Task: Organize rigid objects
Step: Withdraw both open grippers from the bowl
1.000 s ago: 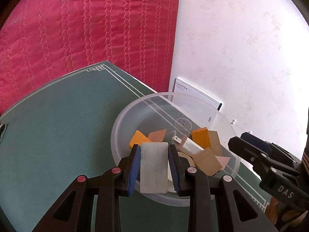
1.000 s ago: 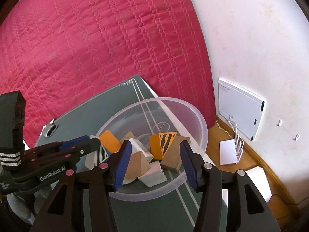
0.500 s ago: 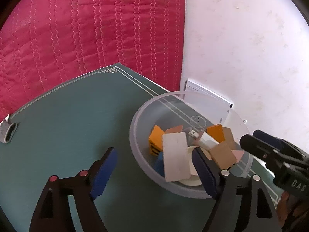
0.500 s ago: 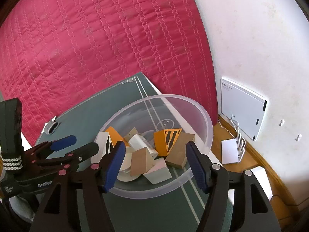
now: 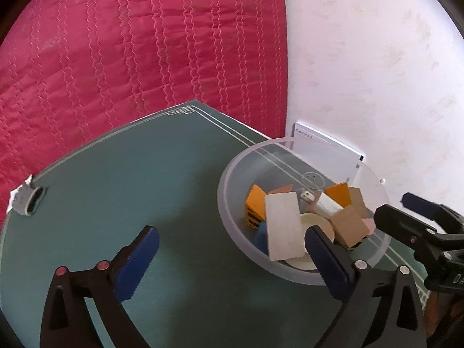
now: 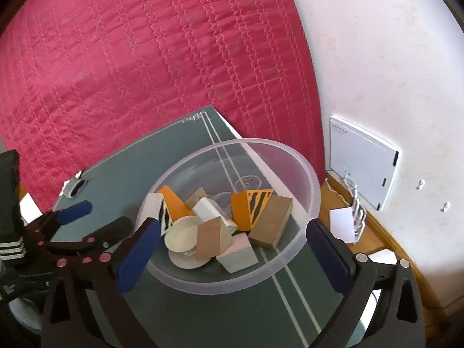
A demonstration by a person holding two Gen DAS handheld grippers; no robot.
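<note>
A clear plastic bowl stands on the green table and holds several blocks: a white slab leaning at its left side, orange striped blocks, brown wooden blocks, a cream round dish. My left gripper is open and empty, just left of and in front of the bowl. My right gripper is open and empty, its jaws either side of the bowl's near rim. Each gripper shows in the other's view: the right, the left.
The green table has white border lines and a small roll of tape at its far left edge. A red quilted cloth hangs behind. A white panel leans on the wall, with white items on the wooden floor.
My left gripper opened and let go of the white slab, which now lies in the bowl. It then drew back to the left. My right gripper opened wider and pulled back a little.
</note>
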